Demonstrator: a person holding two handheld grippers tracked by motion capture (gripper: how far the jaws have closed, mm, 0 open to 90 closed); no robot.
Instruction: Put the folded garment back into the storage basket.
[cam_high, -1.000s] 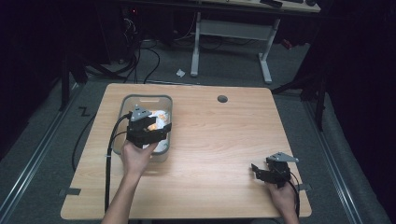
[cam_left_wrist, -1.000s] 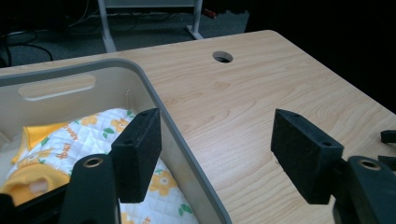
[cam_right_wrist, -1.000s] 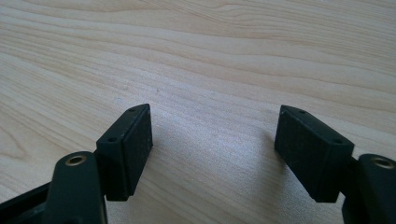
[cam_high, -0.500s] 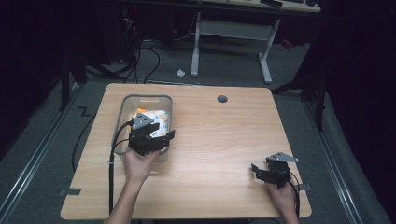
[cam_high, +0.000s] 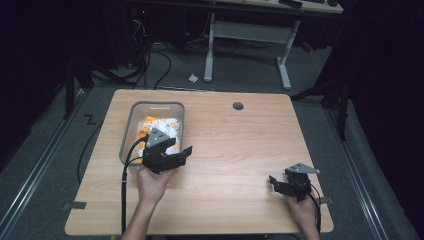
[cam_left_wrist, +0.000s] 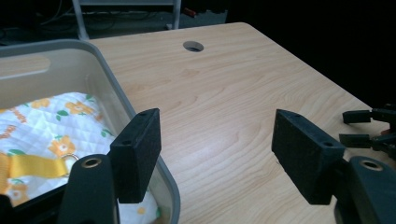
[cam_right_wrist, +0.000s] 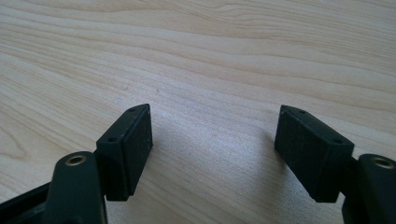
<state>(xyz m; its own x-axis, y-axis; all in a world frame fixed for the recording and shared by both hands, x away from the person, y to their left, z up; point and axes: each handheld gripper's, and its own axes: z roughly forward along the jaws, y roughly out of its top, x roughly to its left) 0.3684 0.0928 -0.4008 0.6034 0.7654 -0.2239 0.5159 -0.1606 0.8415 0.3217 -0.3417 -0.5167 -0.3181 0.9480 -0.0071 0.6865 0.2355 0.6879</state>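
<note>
The left gripper (cam_high: 172, 156) is seen at the near right corner of the grey bin (cam_high: 131, 131), with its fingers (cam_left_wrist: 137, 154) spread wide and nothing between them. Since a second ago it has been drawn back out of the bin toward the person and lowered a little, so that the bin wall now passes just beneath the left finger, while the right finger hangs over bare counter (cam_high: 240, 145). The flowered cloth (cam_left_wrist: 44, 126), white with orange blossoms and a yellow strap, lies inside the bin, to the left of and below the fingers, and is not touched by them. From this it is judged that the cloth has been left in the bin and that the hand is being cleared away; whether the placing is finished cannot be told for certain. The right gripper (cam_high: 280, 184) has been kept where it was, low over the counter well apart from the bin, its fingers (cam_right_wrist: 128, 149) likewise wide and empty.
</note>
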